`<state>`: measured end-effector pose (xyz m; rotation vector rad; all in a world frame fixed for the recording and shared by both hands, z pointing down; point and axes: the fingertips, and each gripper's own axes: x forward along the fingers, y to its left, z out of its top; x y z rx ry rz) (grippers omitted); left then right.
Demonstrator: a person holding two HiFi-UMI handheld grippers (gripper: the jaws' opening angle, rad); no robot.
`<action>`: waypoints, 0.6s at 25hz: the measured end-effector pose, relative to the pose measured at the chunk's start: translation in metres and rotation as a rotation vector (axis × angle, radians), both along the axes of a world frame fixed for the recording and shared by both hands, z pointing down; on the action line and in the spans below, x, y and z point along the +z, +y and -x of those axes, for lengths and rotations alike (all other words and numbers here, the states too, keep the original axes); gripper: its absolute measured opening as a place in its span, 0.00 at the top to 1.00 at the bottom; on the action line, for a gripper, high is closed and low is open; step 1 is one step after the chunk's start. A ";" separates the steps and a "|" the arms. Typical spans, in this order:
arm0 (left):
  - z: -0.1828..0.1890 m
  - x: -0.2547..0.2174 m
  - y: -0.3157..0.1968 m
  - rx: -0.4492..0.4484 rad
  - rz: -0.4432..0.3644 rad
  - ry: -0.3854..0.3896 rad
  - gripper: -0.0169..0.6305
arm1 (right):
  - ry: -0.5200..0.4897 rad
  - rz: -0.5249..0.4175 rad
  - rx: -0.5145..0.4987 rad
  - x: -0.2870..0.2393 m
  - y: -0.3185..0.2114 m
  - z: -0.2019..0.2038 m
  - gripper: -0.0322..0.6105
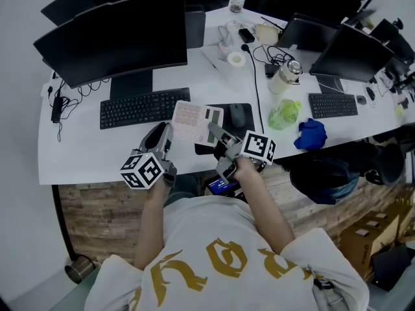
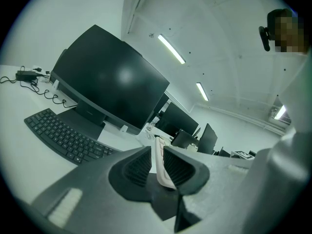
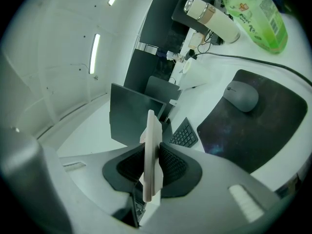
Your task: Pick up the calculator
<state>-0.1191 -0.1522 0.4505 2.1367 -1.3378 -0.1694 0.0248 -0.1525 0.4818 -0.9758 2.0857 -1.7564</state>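
Observation:
The calculator [image 1: 196,121] is a pale pink slab with a grid of keys, held up above the desk's front edge between both grippers. My left gripper [image 1: 167,135] is shut on its left edge; in the left gripper view the calculator [image 2: 161,164] shows edge-on between the ribbed pads. My right gripper [image 1: 217,137] is shut on its right edge, and the right gripper view has the calculator [image 3: 152,157] standing as a thin white plate in the jaws.
A black keyboard [image 1: 144,108] lies under a large monitor [image 1: 117,34]. A mouse [image 1: 238,115] sits on a dark mouse pad [image 1: 241,129]. To the right stand a white flask [image 1: 284,76], a green bottle [image 1: 284,114] and a blue cloth [image 1: 311,133].

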 end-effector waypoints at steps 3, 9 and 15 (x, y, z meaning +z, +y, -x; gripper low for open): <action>0.001 0.001 0.000 0.001 0.002 0.001 0.86 | 0.003 -0.001 0.000 0.000 0.000 0.000 0.81; 0.000 0.002 0.000 -0.001 0.009 0.006 0.86 | 0.005 0.002 0.003 0.002 -0.001 -0.002 0.81; 0.000 0.003 0.000 -0.002 0.010 0.019 0.86 | 0.004 -0.015 0.009 -0.004 -0.004 -0.001 0.81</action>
